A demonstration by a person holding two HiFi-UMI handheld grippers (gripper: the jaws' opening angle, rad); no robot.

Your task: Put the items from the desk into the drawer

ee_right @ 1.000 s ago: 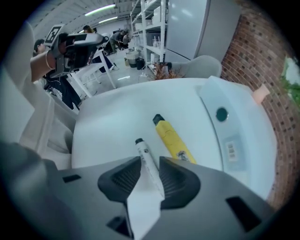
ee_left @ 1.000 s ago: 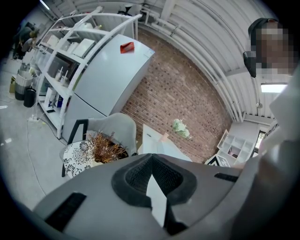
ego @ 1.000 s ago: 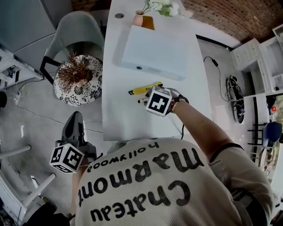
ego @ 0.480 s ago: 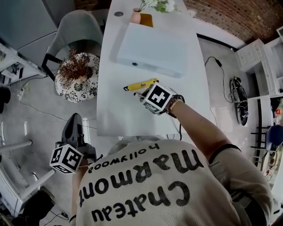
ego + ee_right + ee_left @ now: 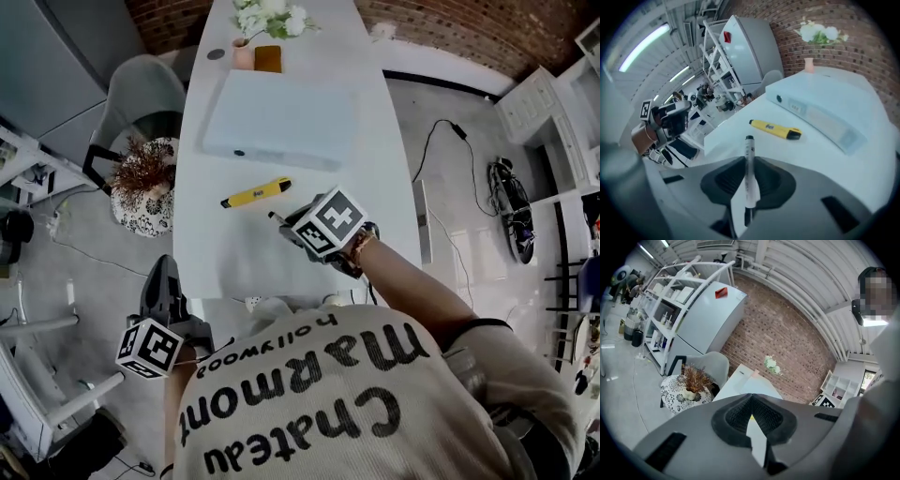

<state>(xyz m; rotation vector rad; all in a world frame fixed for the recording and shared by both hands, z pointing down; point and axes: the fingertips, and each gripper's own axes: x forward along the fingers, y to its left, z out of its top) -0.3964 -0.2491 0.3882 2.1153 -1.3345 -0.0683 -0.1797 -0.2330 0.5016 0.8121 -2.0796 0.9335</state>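
Note:
A white marker pen [image 5: 749,174] with a black cap is clamped between the pads of my right gripper [image 5: 749,164], whose jaws have just closed on it. Seen from the head, that gripper [image 5: 291,227] hovers over the white desk [image 5: 225,258], and the pen's tip [image 5: 275,217] pokes out to the left. A yellow marker [image 5: 255,193] lies on the desk just beyond it, also in the right gripper view [image 5: 775,129]. My left gripper [image 5: 160,272] hangs off the desk's left side, shut and holding nothing [image 5: 750,401].
A flat white box [image 5: 281,117] lies across the far part of the desk. Behind it stand a pink vase with white flowers [image 5: 243,54] and a brown block [image 5: 268,58]. Left of the desk are a grey chair [image 5: 141,94] and a patterned stool with a dried plant [image 5: 142,187].
My right gripper has come away from the yellow marker toward the near edge with the pen in it and has rolled. The left gripper has drawn nearer the desk's left edge.

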